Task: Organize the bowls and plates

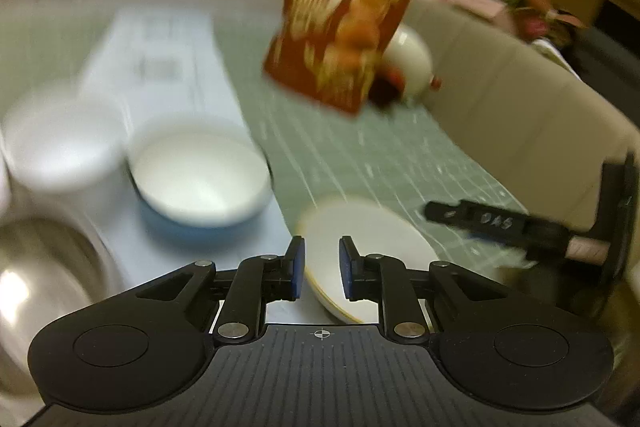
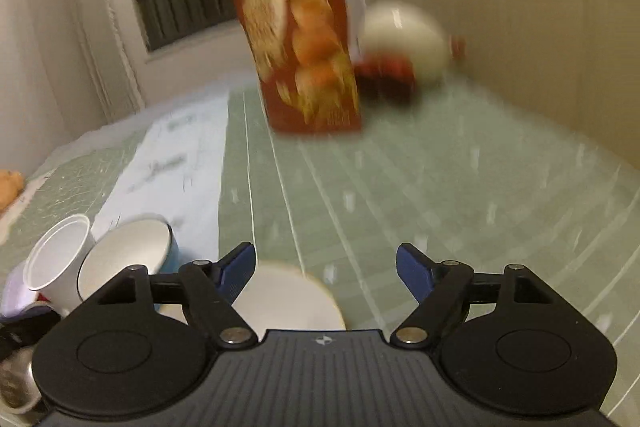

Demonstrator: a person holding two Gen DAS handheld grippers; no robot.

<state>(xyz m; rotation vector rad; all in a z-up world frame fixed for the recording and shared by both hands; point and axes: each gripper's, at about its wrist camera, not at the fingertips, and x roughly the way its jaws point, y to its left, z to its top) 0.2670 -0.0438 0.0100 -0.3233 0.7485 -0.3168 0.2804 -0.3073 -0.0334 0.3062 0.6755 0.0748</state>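
Two tools are in view over the tabletop (image 2: 400, 187), which carries a green gridded mat, and neither holds anything. The left tool (image 1: 322, 269) has its jaws drawn narrow, nearly shut, with only air between the blue pads. The right tool (image 2: 325, 273) stands wide and empty.

Landmark: the small white plate (image 1: 360, 247) with a thin gold rim. It lies flat on the mat directly under both tools. The blue bowl (image 1: 202, 187), white inside, sits near the plate, to its left as both cameras show it; a white paper cup (image 1: 60, 143) stands just beyond the bowl. A red food box (image 2: 300, 59) stands upright well beyond the plate. Both views are smeared by motion.

Judgement: the step in hand looks like an approach to the plate, with no grasp made. The next move calls for one tool, probably the wide right one, to come down on the plate's rim, one pad under its edge, and close firmly before lifting. A flat rim invites slipping.
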